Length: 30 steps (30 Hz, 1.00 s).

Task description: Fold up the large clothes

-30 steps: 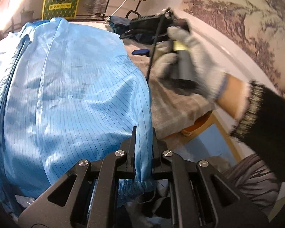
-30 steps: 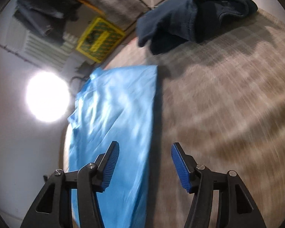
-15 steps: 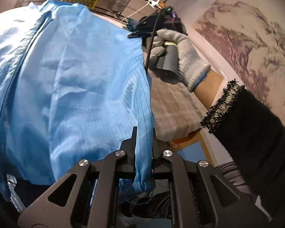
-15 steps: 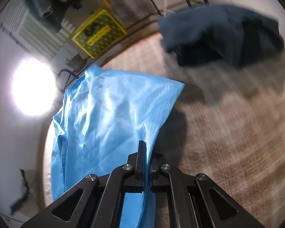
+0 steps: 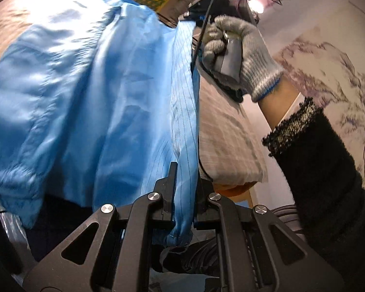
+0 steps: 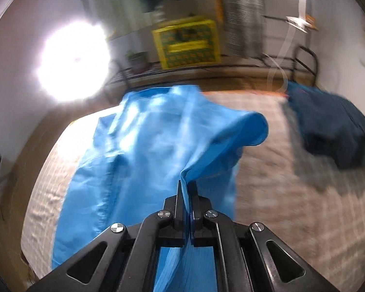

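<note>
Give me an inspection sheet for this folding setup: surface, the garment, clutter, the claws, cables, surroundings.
Surface: checked bed cover, mostly bare on the right.
Job's things: light blue garment, one edge lifted off the cover.
Clutter: dark blue clothing heaped at the far right.
Claws: left claw shut on the garment's hem; right claw shut on its lifted edge, held by a gloved hand.
Cables: black cable hanging from the right claw's handle.
Surroundings: yellow-green sign, bright lamp, mural wall.
</note>
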### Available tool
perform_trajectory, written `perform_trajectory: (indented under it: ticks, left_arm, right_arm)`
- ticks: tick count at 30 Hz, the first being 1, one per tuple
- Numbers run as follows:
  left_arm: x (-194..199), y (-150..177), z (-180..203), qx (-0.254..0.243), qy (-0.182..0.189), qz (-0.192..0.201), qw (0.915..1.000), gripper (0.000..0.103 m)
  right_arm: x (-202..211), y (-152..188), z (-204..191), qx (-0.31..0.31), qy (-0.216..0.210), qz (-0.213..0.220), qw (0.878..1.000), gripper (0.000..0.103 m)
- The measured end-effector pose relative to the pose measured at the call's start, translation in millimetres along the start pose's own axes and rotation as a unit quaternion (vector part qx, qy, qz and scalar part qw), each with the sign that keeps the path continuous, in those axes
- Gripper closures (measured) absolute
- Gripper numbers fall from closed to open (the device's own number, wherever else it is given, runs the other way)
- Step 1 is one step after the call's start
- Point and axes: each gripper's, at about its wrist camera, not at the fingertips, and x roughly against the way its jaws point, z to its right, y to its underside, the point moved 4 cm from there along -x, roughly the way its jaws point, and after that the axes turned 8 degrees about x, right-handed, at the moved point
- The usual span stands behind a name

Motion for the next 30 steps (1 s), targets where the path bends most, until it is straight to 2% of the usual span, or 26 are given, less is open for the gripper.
perform_trajectory:
  ticks: [3, 9, 11, 16, 18, 19, 20, 24, 30]
  left_arm:
    - [5, -2, -19, 0.021, -0.008, 0.004, 0.9997, 0.096]
    - [7, -7, -56, 0.065, -0.023, 0.003, 0.9976, 0.096]
    - [8, -10, -65, 0.076, -0.022, 0.002, 0.9969, 0.096]
    - [14, -17, -74, 0.083, -0.020, 0.008, 0.9963, 0.096]
    - [16, -19, -75, 0.083, -0.021, 0.009, 0.9963, 0.096]
    - [16, -21, -76, 0.085, -0.019, 0.008, 0.9962, 0.096]
    - [18, -20, -77, 0.085, -0.018, 0.007, 0.9962, 0.096]
    - [24, -17, -79, 0.078, -0.023, 0.014, 0.9966, 0.096]
    - [35, -7, -80, 0.067, -0.025, 0.016, 0.9973, 0.096]
  right_arm:
    - [-12, -8, -42, 0.044, -0.008, -0.002, 0.999, 0.103]
    - [-58, -2, -118, 0.126, -0.008, -0.035, 0.991, 0.103]
    - [-73, 1, -128, 0.135, -0.005, -0.049, 0.990, 0.103]
    - [-93, 4, -126, 0.112, -0.011, -0.066, 0.992, 0.103]
    - [-93, 3, -120, 0.088, -0.044, -0.069, 0.993, 0.096]
    - [-91, 3, -118, 0.075, -0.066, -0.070, 0.993, 0.077]
    - [-87, 1, -115, 0.062, -0.089, -0.068, 0.992, 0.067]
    - [-42, -5, -92, 0.031, -0.130, -0.028, 0.991, 0.067]
    - [59, 8, -27, -0.021, -0.182, 0.025, 0.983, 0.066]
